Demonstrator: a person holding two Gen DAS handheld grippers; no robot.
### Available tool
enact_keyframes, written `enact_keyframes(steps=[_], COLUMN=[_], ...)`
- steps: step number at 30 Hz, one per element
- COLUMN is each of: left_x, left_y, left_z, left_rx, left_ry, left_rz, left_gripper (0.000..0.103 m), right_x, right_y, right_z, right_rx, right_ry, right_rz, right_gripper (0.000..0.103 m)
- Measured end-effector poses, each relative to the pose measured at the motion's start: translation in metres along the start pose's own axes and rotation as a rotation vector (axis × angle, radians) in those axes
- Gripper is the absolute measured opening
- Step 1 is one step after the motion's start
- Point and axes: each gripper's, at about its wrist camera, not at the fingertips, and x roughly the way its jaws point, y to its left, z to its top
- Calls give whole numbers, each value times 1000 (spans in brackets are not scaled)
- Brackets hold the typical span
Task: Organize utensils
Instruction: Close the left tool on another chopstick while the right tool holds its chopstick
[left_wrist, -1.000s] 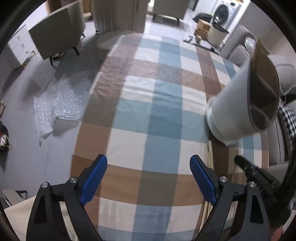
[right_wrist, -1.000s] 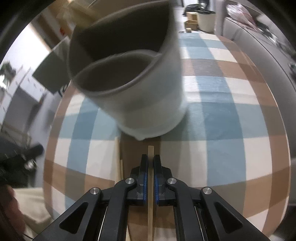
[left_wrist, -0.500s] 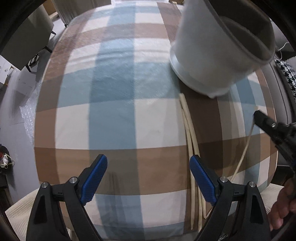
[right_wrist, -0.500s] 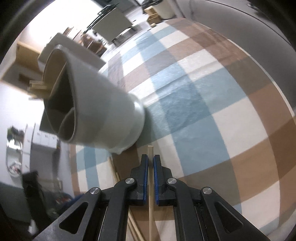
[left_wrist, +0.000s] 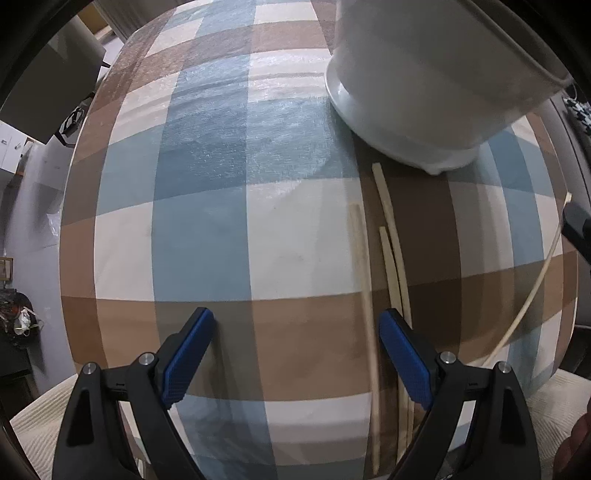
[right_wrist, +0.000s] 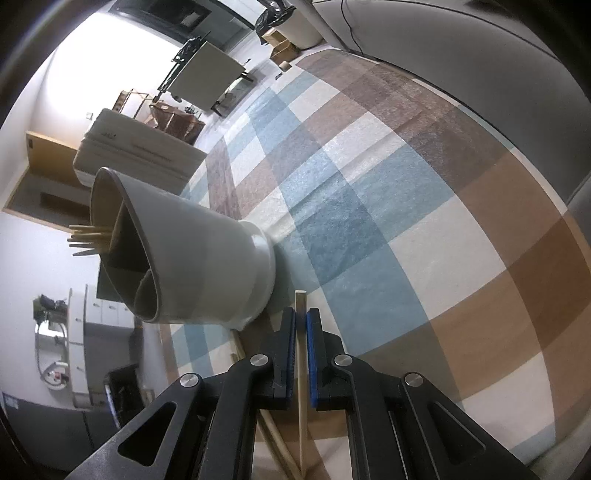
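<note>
A white utensil holder (left_wrist: 436, 74) stands on the checked tablecloth at the far right; in the right wrist view it (right_wrist: 192, 269) holds several wooden chopsticks (right_wrist: 88, 236) in its back compartment. Three loose chopsticks (left_wrist: 391, 251) lie on the cloth in front of the holder. My left gripper (left_wrist: 295, 362) is open and empty, low over the cloth, its right finger beside these chopsticks. My right gripper (right_wrist: 301, 317) is shut on one chopstick (right_wrist: 301, 369), just right of the holder's base; it shows at the right edge of the left wrist view (left_wrist: 576, 229).
The table's checked cloth (left_wrist: 207, 221) ends at a near edge over a cream cushion (left_wrist: 29, 424). A grey sofa (right_wrist: 480, 48) runs along the table's far side. A chair (right_wrist: 207, 77) and cabinets stand on the floor beyond.
My left gripper has moved forward and down toward the loose chopsticks by the holder. My right gripper has tilted and kept its chopstick; the holder now sits further to its left.
</note>
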Motion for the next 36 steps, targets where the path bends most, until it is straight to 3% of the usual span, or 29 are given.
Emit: enact_keyframes(steps=[9, 12, 15, 23, 26, 32, 36], left_x=[-5, -6, -10, -18, -24, -30, -25], left_y=[-9, -8, -13, -38, -46, -40, -10], left_z=[16, 20, 26, 39, 39, 24, 34], left_rx=[17, -3, 8, 49, 65, 46, 3], left_ry=[-31, -40, -65, -129, -129, -136, -157], left_rz=[5, -19, -21, -30, -39, -52, -94], left_gripper=[87, 79, 67, 17, 4, 2, 2], right_x=[-4, -6, -5, -4, -3, -2, -4], right_y=[-6, -7, -5, 4, 4, 4, 8], right_z=[3, 6, 7, 9, 9, 10, 10], right_rx=[13, 19, 8, -32, -34, -35, -52], right_ry=[-16, -30, -34, -48, -50, -52, -60], right_rz=[-13, -8, -13, -16, -18, -27, -24], right_gripper=[5, 5, 5, 5, 5, 5, 5])
